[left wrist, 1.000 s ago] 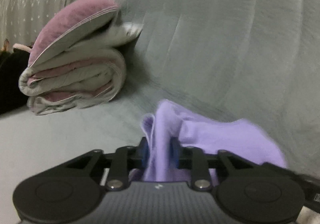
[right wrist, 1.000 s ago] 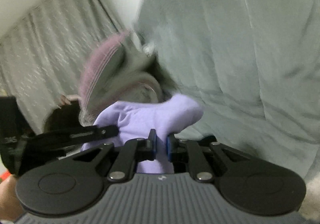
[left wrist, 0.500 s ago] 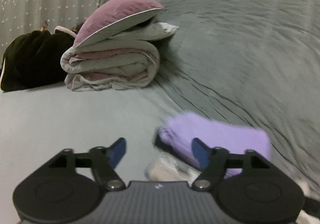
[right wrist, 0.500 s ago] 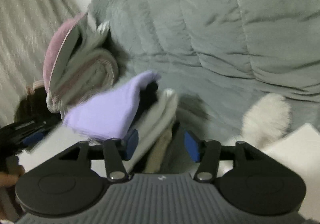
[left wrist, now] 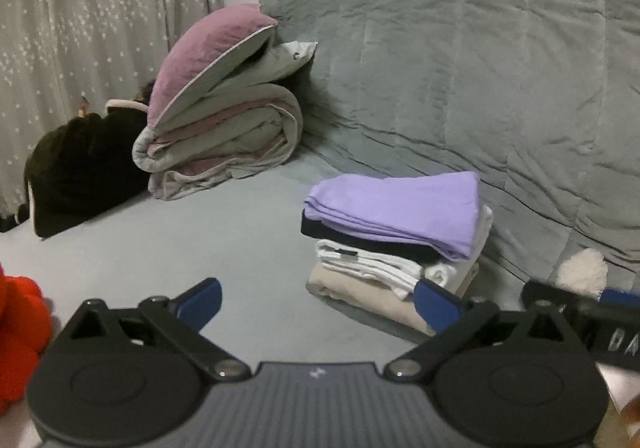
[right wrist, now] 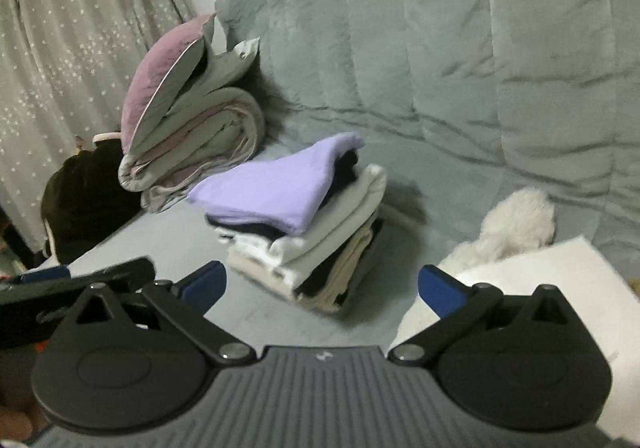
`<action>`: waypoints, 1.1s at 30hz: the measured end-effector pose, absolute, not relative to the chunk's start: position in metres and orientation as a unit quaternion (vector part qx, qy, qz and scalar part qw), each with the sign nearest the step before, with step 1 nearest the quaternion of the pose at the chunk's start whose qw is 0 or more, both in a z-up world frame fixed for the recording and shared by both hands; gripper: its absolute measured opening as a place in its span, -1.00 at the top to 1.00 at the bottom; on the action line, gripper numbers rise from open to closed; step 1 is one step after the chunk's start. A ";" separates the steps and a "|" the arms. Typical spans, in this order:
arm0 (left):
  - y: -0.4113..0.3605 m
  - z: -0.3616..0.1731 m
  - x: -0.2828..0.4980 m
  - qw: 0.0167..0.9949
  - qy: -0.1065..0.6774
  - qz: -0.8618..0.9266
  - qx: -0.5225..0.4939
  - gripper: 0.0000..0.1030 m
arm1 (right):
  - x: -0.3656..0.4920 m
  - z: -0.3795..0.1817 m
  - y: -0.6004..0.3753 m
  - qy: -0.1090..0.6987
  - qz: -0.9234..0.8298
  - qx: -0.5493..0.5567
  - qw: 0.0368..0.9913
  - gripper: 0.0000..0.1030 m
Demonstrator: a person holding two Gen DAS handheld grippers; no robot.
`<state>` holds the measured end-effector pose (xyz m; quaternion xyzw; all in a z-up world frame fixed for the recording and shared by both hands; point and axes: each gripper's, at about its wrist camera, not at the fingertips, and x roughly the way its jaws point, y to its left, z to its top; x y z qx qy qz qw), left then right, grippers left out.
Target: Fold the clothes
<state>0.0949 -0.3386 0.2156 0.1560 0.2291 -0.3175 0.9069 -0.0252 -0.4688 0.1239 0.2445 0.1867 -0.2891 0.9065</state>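
A folded purple garment [left wrist: 400, 204] [right wrist: 276, 188] lies on top of a stack of folded clothes [left wrist: 372, 276] [right wrist: 320, 260] made of black, white and beige pieces, on the grey bed sheet [left wrist: 240, 248]. My left gripper [left wrist: 318, 298] sits back from the stack's near left side. Its jaws are opening, spread wide, with nothing between them. My right gripper [right wrist: 322, 284] faces the stack from the near right. Its jaws are also opening wide, and no cloth is between the blue pads [right wrist: 438, 290].
A rolled duvet with a mauve pillow [left wrist: 216, 116] stands behind the stack, against a bulky grey quilt [left wrist: 480, 68]. A black bundle [left wrist: 80, 176] lies far left, a red fuzzy thing [left wrist: 16, 328] at the near left. A white fluffy item [right wrist: 516, 224] and a white sheet [right wrist: 540, 308] lie right.
Both grippers were shut on the purple garment a second ago. They let it go onto the stack, drew back from it and spread their jaws wide.
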 end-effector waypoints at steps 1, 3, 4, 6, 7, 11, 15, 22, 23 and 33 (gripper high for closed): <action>-0.340 0.212 0.097 0.907 0.226 -0.319 0.155 -0.99 | -0.024 0.125 -0.471 0.183 -0.298 0.235 0.907 -1.00; -0.344 0.206 0.100 0.908 0.219 -0.322 0.154 -0.99 | -0.019 0.126 -0.476 0.177 -0.317 0.222 0.905 -1.00; -0.345 0.203 0.101 0.909 0.216 -0.323 0.152 -0.99 | -0.015 0.124 -0.477 0.179 -0.319 0.220 0.904 -1.00; -0.348 0.198 0.103 0.911 0.208 -0.323 0.148 -0.98 | -0.008 0.119 -0.479 0.185 -0.323 0.215 0.903 -1.00; -0.349 0.195 0.104 0.912 0.204 -0.324 0.146 -0.98 | -0.004 0.117 -0.478 0.191 -0.325 0.207 0.903 -1.00; -0.351 0.185 0.113 0.913 0.203 -0.328 0.135 -0.99 | 0.007 0.112 -0.472 0.211 -0.334 0.172 0.903 -1.00; -0.349 0.179 0.119 0.912 0.210 -0.325 0.132 -0.98 | 0.014 0.111 -0.466 0.217 -0.338 0.153 0.903 -1.00; -0.353 0.179 0.114 0.913 0.206 -0.324 0.136 -0.98 | 0.010 0.108 -0.464 0.206 -0.352 0.152 0.900 -1.00; -0.354 0.179 0.113 0.916 0.205 -0.316 0.140 -0.98 | 0.008 0.107 -0.464 0.200 -0.359 0.157 0.898 -1.00; -0.357 0.176 0.112 0.915 0.205 -0.313 0.150 -0.98 | 0.007 0.107 -0.466 0.202 -0.347 0.177 0.899 -1.00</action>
